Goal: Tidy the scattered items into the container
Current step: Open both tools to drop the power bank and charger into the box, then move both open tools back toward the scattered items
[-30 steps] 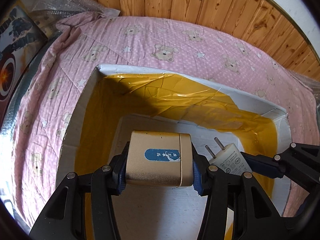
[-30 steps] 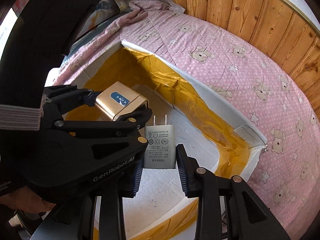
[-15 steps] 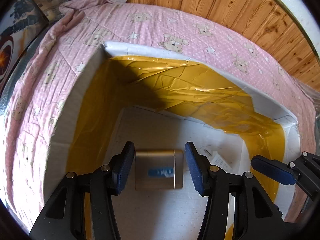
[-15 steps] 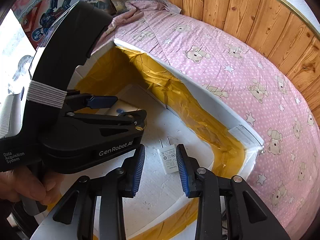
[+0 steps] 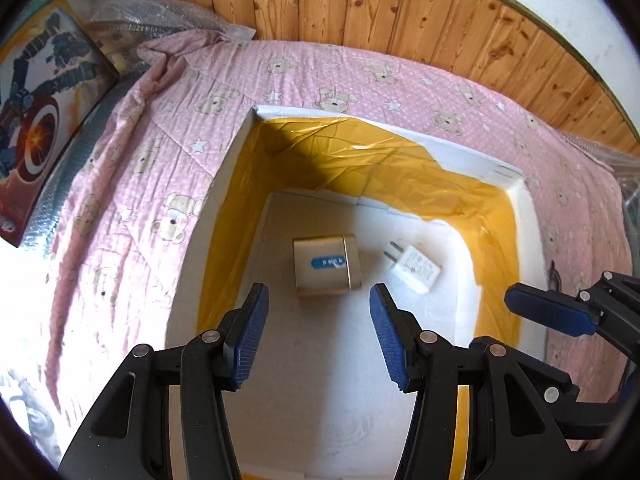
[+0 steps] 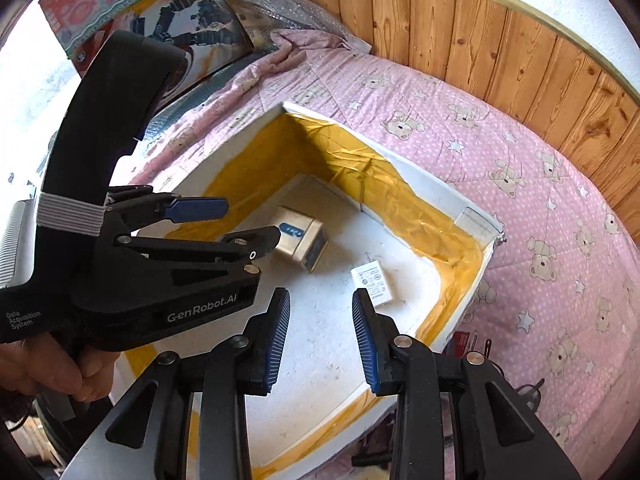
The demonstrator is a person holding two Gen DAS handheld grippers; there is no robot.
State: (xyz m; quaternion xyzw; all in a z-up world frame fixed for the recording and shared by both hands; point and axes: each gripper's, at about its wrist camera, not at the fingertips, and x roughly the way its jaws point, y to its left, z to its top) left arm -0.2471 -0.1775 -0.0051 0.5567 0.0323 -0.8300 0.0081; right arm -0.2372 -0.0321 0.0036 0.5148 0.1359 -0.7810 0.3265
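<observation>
Over on the left, the left gripper point(image 5: 318, 332) hangs above the foam box point(image 5: 208, 236) with its jaws spread wide and nothing between them. The gold tin point(image 5: 326, 266) lies on the white floor of the box, white charger point(image 5: 412, 267) just beside it on the right, not touching. The right gripper point(image 6: 320, 334) is also above the box, jaws apart and empty.

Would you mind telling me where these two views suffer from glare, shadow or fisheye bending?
Left wrist view: glare on the yellow tape lining of the foam box, a dark shadow in its far corner, wood panelling bowed into an arc. Right wrist view: the window side at left is blown out white; the gold tin and white charger stay sharp.
</observation>
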